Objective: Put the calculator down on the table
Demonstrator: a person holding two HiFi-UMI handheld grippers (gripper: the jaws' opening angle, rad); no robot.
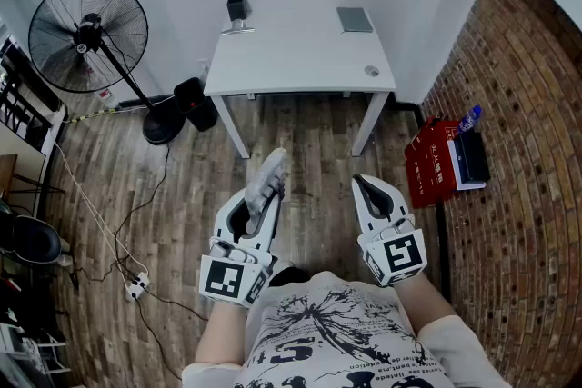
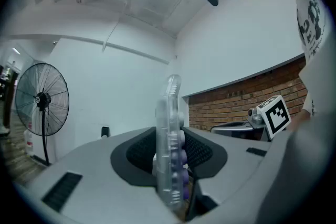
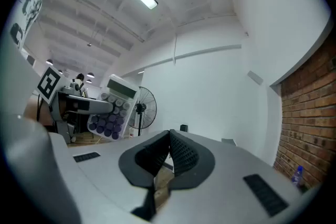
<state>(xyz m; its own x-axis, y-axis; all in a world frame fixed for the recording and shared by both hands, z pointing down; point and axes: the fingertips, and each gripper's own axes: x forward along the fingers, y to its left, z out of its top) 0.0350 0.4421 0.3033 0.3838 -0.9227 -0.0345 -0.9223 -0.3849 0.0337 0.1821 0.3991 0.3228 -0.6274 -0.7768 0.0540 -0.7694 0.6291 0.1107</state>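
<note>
The carrying step is judged to be in hand; the setting-down has not yet been begun. The calculator [image 1: 267, 180] is pinched on edge between the pads of the left gripper [image 1: 262, 204]. In the left gripper view it is seen edge-on and upright, with its clear body and purple keys clamped on both sides. It is held in the air in front of the person's body, above the wooden floor [image 1: 182, 186] and well short of the white surface [image 1: 291, 59], which stands at the far side of the scene against the wall. The right gripper [image 3: 169, 152] is pressed together with nothing between its pads; it is held level, to the right of the left one.

On the surface a grey flat item [image 1: 355, 19] lies at the far right corner, a small dark object [image 1: 238, 9] stands at the far left, and a small round thing [image 1: 371, 70] sits near the right front edge. The broad middle is left bare.

For the next move the gap to the surface is judged to need closing first. The calculator would then have to be brought over the bare middle, turned from its edge-on pose towards flat, and lowered until it rests before the pads are spread. A release made while it stands on edge could let it topple, so it is best laid flat first.
</note>
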